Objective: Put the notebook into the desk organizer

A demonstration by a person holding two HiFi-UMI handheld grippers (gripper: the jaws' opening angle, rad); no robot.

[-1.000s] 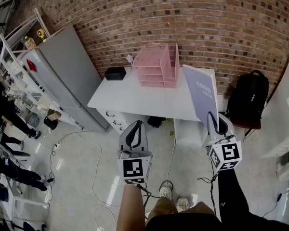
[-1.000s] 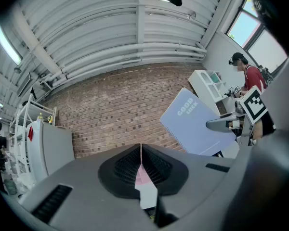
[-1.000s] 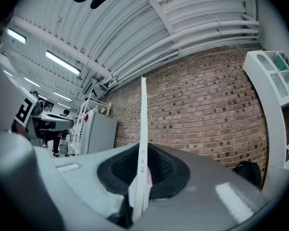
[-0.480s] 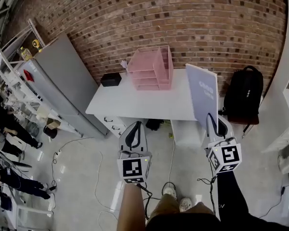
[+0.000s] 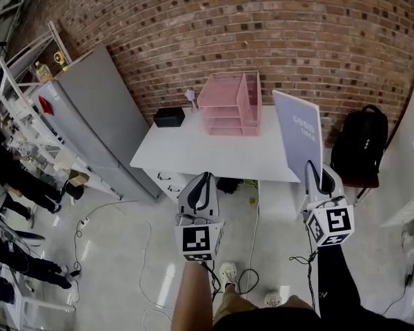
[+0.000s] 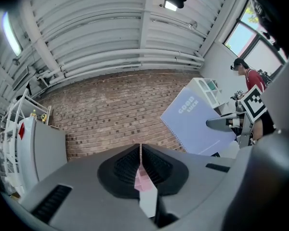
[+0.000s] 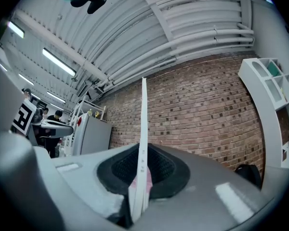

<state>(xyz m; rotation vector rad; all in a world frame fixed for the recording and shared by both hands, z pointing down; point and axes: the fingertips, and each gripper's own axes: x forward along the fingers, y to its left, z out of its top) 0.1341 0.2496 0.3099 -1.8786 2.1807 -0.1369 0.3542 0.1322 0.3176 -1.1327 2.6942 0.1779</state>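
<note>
The pink desk organizer (image 5: 231,104) stands at the back of the white desk (image 5: 193,154), against the brick wall. My right gripper (image 5: 319,178) is shut on the bottom edge of the lavender notebook (image 5: 300,136), which stands upright over the desk's right end. In the right gripper view the notebook (image 7: 143,124) shows edge-on, clamped between the jaws of the right gripper (image 7: 142,162). My left gripper (image 5: 199,190) hovers before the desk's front edge, shut and empty. The left gripper view shows the left gripper (image 6: 141,160) shut, with the notebook (image 6: 195,121) off to the right.
A small black box (image 5: 169,117) sits on the desk left of the organizer. A grey cabinet (image 5: 90,116) stands at the desk's left, and a black backpack (image 5: 362,147) at its right. Cables (image 5: 145,254) trail over the floor. People stand at the far left.
Both grippers have drifted a little nearer the desk's front edge. The notebook stays clamped and upright in the right gripper.
</note>
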